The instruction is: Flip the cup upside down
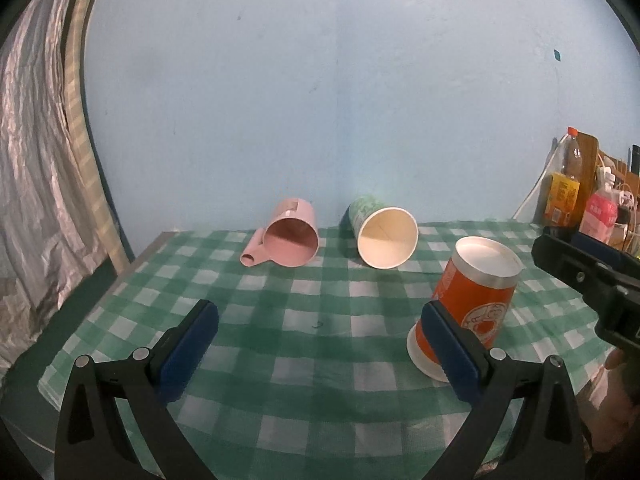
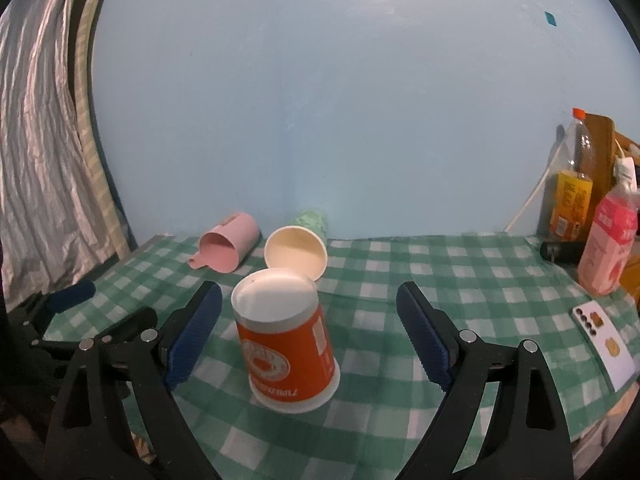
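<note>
An orange paper cup point(image 2: 286, 340) stands upside down on the green checked tablecloth point(image 2: 400, 280), rim down and white base up. My right gripper point(image 2: 308, 336) is open, its fingers either side of the cup and apart from it. The cup also shows in the left wrist view point(image 1: 472, 304), just behind my left gripper's right finger. My left gripper point(image 1: 320, 344) is open and empty. A pink mug point(image 1: 290, 236) and a green paper cup point(image 1: 384, 236) lie on their sides at the back, mouths towards me.
Bottles point(image 2: 570, 184) and a pink carton point(image 2: 608, 248) stand at the right edge by a dark cylinder point(image 2: 560, 252). A phone point(image 2: 604, 344) lies at the front right. A blue wall stands behind the table. A curtain point(image 1: 36, 160) hangs at left.
</note>
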Motion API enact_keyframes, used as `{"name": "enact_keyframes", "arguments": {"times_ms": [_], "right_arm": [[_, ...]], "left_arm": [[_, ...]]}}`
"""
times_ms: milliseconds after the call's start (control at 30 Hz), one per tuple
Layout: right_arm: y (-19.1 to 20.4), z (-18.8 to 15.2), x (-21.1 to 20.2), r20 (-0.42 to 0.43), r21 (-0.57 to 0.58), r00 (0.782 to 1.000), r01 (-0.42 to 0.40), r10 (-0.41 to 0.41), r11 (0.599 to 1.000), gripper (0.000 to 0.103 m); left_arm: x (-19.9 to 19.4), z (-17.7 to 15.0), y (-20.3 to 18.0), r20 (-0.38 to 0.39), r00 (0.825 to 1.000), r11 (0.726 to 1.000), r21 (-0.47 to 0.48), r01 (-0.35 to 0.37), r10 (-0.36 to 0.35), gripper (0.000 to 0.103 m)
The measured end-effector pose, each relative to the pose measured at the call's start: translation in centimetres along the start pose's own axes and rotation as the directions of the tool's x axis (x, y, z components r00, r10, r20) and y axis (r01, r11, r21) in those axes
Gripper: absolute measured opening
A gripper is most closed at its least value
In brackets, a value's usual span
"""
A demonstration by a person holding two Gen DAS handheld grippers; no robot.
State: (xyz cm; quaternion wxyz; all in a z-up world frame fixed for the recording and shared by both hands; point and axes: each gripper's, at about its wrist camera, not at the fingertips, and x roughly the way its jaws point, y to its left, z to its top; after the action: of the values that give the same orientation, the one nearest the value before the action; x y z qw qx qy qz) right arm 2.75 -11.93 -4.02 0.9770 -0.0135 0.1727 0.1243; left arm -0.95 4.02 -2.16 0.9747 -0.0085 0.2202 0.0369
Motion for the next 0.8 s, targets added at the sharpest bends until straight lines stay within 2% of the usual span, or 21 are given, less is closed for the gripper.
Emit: {"name": "enact_keyframes", "arguments": {"times_ms": [267, 500, 800], "right_arm": [[-0.4, -0.8, -0.6, -0.014, 0.013, 1.000, 0.018, -0.018, 1.000, 0.088], [-0.5, -1.3, -0.8, -0.024, 0.003, 0.999, 0.031, -0.031, 1.000, 0.088], [-0.3, -1.2, -1.0, -0.026, -0.010, 0.999, 0.026, -0.026, 1.000, 0.088]], "left_arm": [[-1.4, 0.0, -0.2, 0.048, 0.999, 1.000, 0.003, -0.008, 0.008, 0.102], [-1.7, 0.0, -0.4, 0.030, 1.000, 1.000, 0.007, -0.008, 0.008, 0.102], [-2.2, 0.0, -0.4, 0.051, 0.999, 1.000, 0.009, -0.015, 0.015, 0.103]]}}
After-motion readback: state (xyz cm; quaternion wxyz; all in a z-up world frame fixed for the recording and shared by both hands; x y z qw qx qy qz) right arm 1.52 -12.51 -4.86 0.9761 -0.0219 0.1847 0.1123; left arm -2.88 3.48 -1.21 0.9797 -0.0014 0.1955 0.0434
